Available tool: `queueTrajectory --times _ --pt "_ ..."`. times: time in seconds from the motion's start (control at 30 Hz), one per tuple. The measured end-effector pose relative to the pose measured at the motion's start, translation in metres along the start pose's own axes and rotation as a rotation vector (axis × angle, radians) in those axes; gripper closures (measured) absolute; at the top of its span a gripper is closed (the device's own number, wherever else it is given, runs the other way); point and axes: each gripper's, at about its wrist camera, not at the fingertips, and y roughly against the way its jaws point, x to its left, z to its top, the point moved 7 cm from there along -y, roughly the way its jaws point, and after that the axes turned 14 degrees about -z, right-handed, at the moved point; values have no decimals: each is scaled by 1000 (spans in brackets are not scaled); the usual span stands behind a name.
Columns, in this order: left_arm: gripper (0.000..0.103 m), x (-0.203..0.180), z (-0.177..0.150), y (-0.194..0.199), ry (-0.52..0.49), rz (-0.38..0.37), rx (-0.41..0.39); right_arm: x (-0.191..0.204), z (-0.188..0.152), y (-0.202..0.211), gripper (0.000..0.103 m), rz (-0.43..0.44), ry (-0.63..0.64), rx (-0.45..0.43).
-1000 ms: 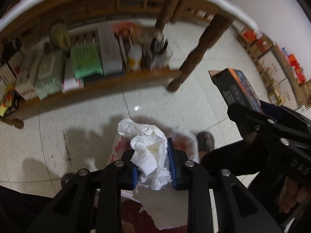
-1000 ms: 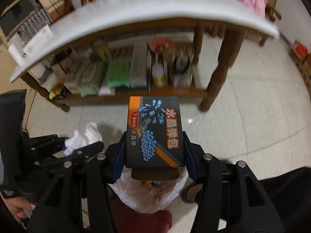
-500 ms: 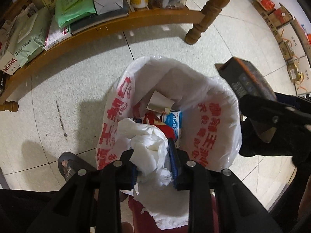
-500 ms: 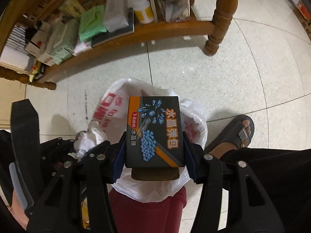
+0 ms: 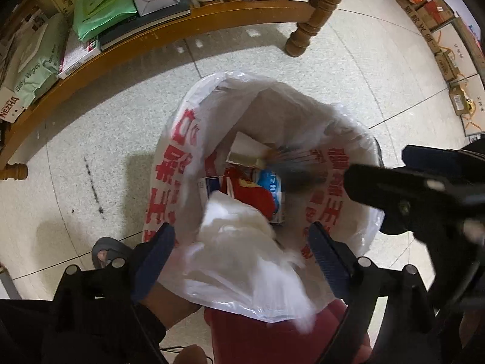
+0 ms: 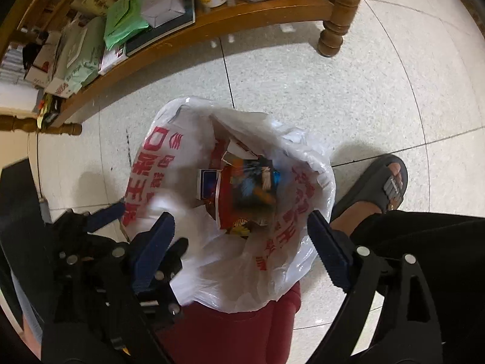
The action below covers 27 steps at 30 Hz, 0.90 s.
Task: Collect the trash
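Observation:
A white plastic bag (image 5: 169,163) with red print lines a red bin (image 5: 272,339) on the floor. My left gripper (image 5: 241,233) points straight down over its mouth with jaws opening. A crumpled white tissue (image 5: 230,215), blurred, drops loose between them, clear of the pads. My right gripper (image 6: 241,221) also hangs over the bag (image 6: 142,163), jaws opening and nothing gripped. The dark box (image 6: 257,182) is a blurred streak inside the bag, on top of red and blue wrappers. It also shows in the left wrist view as a dark box (image 5: 297,176) smear.
A low wooden shelf (image 5: 169,30) behind the bin holds wipes packs, boxes and a bottle. A turned table leg (image 5: 309,27) stands at the back right. A person's sandalled foot (image 6: 379,188) is right of the bin. Cardboard boxes (image 5: 448,57) line the far right.
Both grippers sank from under the table down to the bag's mouth. Both then sprang apart, the left letting go of the tissue and the right of the dark box.

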Motion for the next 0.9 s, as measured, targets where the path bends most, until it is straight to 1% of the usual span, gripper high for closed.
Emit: queueTrajectory --times 0.03,0.4,0.6,0.77,0.9 --pt "9 0 0 0 -5 11 -2 -1 1 0 15 1 -7 -2" --pt "8 4 3 5 4 21 -26 -5 4 2 15 -6 -24 -13" --pt "8 8 6 16 12 47 -66 -5 5 7 12 -21 -16 -35" --pt "8 11 8 24 15 72 -96 -3 6 14 12 -14 -7 -53" --pt "8 11 13 35 24 62 -143 0 8 26 11 -2 5 -68"
